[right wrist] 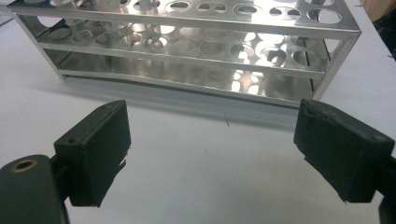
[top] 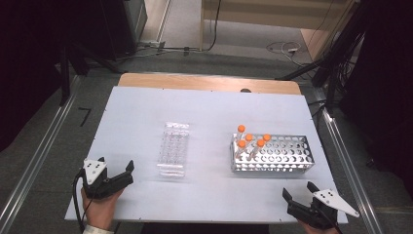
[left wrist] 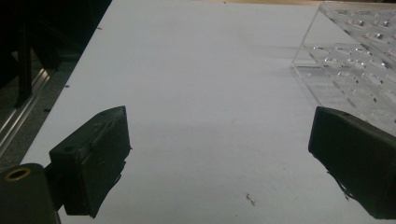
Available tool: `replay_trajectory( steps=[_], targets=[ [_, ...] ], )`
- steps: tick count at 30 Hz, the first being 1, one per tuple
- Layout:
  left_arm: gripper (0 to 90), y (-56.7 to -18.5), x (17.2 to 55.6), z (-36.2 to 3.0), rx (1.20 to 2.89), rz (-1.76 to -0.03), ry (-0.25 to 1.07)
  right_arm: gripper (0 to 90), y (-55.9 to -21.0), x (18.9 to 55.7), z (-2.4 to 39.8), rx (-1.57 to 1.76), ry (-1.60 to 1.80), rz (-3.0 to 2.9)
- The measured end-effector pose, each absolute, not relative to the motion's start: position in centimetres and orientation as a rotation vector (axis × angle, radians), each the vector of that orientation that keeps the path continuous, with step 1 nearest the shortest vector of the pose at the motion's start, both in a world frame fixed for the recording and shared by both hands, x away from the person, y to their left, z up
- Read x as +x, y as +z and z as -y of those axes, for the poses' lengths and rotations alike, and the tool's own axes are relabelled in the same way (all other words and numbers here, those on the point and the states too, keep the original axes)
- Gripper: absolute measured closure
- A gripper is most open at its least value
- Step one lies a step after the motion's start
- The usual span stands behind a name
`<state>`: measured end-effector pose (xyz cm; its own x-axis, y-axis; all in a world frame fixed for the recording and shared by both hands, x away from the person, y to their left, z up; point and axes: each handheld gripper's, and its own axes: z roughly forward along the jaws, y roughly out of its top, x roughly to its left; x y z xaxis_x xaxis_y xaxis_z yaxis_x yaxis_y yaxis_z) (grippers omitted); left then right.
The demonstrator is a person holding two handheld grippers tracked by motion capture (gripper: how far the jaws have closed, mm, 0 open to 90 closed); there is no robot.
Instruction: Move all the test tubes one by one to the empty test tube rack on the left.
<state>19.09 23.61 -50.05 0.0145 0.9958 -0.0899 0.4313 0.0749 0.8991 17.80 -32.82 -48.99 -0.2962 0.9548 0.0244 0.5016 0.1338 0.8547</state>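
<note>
Both the left gripper and right gripper stand spread wide, apparently touching nothing, holding nothing.

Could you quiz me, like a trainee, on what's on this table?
1. How many orange-capped tubes stand in the metal rack?
2. True or false: the clear plastic rack lies to the right of the metal rack in the high view.
3. The left gripper is: A) shut on a tube, B) open with nothing between its jaws, C) resting inside the clear plastic rack.

Key
1. Five, all bunched at the metal rack's left end.
2. False; it lies to the left, nearer the left gripper.
3. B. The right gripper is open too, facing the metal rack's long side.
</note>
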Motion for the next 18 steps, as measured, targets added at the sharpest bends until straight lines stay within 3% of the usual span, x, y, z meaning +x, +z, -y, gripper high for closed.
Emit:
replay_trajectory(
  steps=[18],
  targets=[
    [6.3, -50.1, 19.4, -23.8, 1.471, -1.545, 0.889, 11.1, -47.7, 17.8, 32.3, 1.352, 1.158, -1.851]
  ],
)
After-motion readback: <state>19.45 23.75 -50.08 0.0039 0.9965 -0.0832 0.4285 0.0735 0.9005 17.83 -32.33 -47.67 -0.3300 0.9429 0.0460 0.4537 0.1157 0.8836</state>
